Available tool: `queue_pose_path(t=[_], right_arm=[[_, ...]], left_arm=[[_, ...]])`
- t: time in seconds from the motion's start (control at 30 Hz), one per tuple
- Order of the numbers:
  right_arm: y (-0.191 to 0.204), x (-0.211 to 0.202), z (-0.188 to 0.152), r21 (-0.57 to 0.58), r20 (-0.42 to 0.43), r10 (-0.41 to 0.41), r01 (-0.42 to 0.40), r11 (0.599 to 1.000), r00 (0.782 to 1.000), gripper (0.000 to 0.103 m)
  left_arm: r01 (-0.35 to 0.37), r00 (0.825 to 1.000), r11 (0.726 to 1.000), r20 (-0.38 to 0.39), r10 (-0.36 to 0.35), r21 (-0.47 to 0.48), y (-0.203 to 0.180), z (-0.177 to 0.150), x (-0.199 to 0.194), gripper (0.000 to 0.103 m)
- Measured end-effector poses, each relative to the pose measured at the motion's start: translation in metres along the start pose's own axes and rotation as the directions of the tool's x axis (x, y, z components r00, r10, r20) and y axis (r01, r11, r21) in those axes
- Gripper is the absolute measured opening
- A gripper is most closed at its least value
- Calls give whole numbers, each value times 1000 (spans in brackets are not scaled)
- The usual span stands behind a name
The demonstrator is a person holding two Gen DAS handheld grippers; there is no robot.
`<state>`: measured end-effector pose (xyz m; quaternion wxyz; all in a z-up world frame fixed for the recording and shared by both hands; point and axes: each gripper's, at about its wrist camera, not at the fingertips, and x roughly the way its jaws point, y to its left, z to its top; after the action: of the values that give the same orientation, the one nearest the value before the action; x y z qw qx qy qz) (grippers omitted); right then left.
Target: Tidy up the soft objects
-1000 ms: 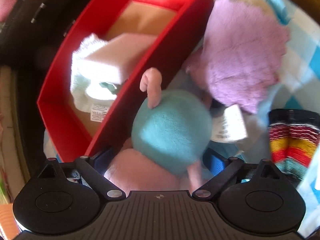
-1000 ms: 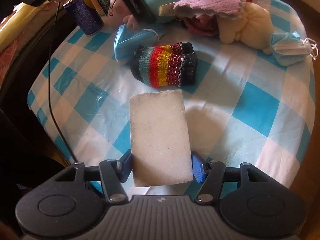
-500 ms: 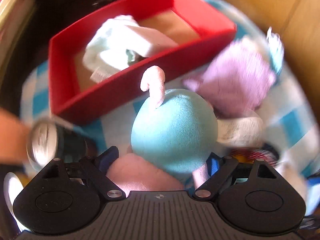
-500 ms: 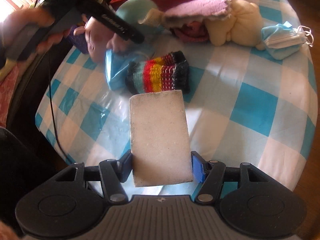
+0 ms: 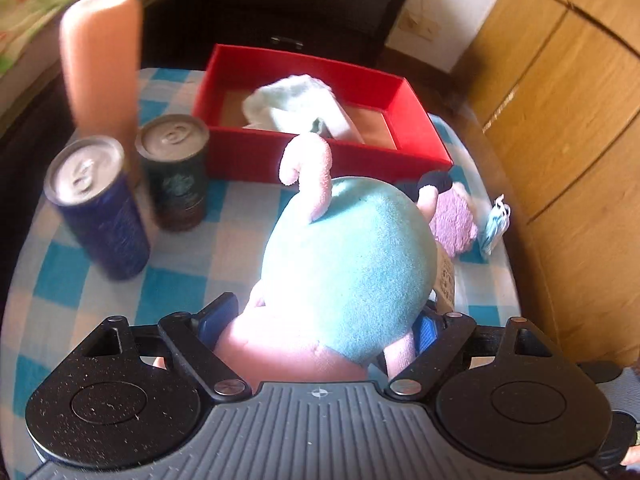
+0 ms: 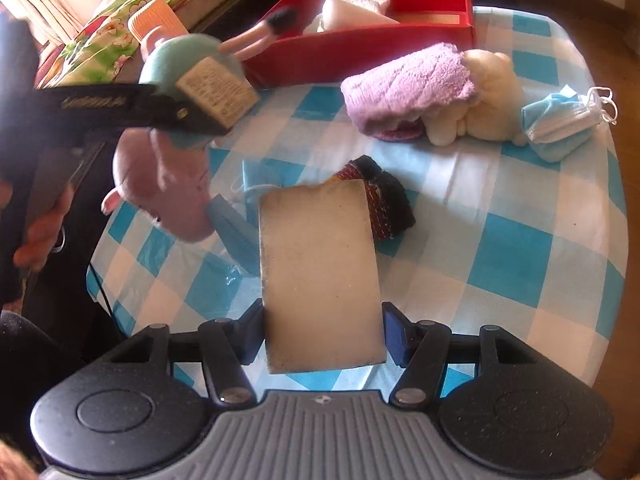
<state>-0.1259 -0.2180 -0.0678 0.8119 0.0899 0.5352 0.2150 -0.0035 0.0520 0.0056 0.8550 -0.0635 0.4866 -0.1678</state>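
Left gripper (image 5: 326, 322) has its jaws clamped on the plush (image 5: 348, 264), held up over the tabletop (image 5: 224, 248) w/ the red box (image 5: 320, 156) just ahead. Right gripper (image 6: 322, 336) jaws pinch the sponge (image 6: 320, 276) above the checked cloth, striped sock (image 6: 384, 200) right behind it.

A home bedroom; floral bedding (image 6: 120, 28), dark drawers (image 5: 304, 4), wooden wardrobe (image 5: 560, 100), checkered tablecloth (image 6: 500, 220).

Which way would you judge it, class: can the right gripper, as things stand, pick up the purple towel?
Probably not yet. The right gripper is shut on the white sponge, so its fingers are occupied. The path to the purple towel looks open, but the sponge must go first.
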Motion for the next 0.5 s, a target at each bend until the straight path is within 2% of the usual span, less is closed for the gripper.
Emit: queue_pose_path(t=[0.1, 0.23, 0.4, 0.5], right_arm=[[4, -4, 3, 7, 31, 1, -1, 1000, 1000, 37], [8, -13, 11, 16, 79, 5, -7, 1000, 997, 37], [12, -24, 20, 30, 148, -12, 7, 1000, 989, 37], [14, -30, 23, 38, 190, -37, 31, 999, 981, 37]], left_arm=[[-24, 996, 1000, 80, 25, -7, 0, -4, -20, 83], [19, 981, 1000, 193, -14, -23, -4, 1, -43, 83], [9, 976, 1000, 216, -4, -22, -20, -2, -41, 83], [-22, 974, 1000, 223, 22, -5, -33, -8, -36, 83]])
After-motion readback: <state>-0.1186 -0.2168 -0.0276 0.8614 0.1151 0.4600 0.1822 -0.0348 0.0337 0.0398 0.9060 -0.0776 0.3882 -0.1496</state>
